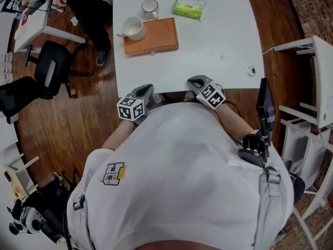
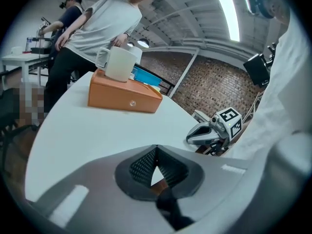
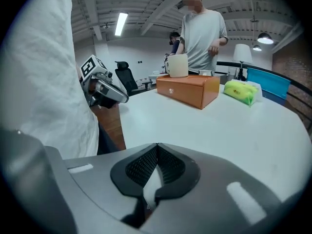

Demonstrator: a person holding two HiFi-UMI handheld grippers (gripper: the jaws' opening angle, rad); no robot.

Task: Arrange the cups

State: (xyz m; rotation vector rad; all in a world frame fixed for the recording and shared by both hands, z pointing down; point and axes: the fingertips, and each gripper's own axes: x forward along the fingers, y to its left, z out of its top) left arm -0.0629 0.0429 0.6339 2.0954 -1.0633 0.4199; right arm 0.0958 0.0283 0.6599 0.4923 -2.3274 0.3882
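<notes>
Left gripper [image 2: 156,149] and right gripper [image 3: 157,147] both have their jaws closed with nothing between the pads. They sit at the near edge of the table [image 1: 208,51], close against the operator's torso and well apart from the work. The cups are at the far left corner: the white cup [image 1: 134,28] stands on the left end of the orange box [image 1: 153,36], and the enamel mug [image 1: 150,7] stands on the table top just beyond the box. We judge arranging hasn't begun, since neither cup is gripped. Risks as we see them: going in with the jaws closed would shove a cup instead of taking it. The white cup is near the box's edge, so a push could knock it off the box or off the table side. It's a long reach across the table, so a low approach could clip the box. The green packet [image 1: 189,9] lies near the mug and could be swept along if the right side comes in wide. A smooth mug wall may slip in the pads if it's pinched off centre. Count: two cups, one box, one packet, two grippers, one table
</notes>
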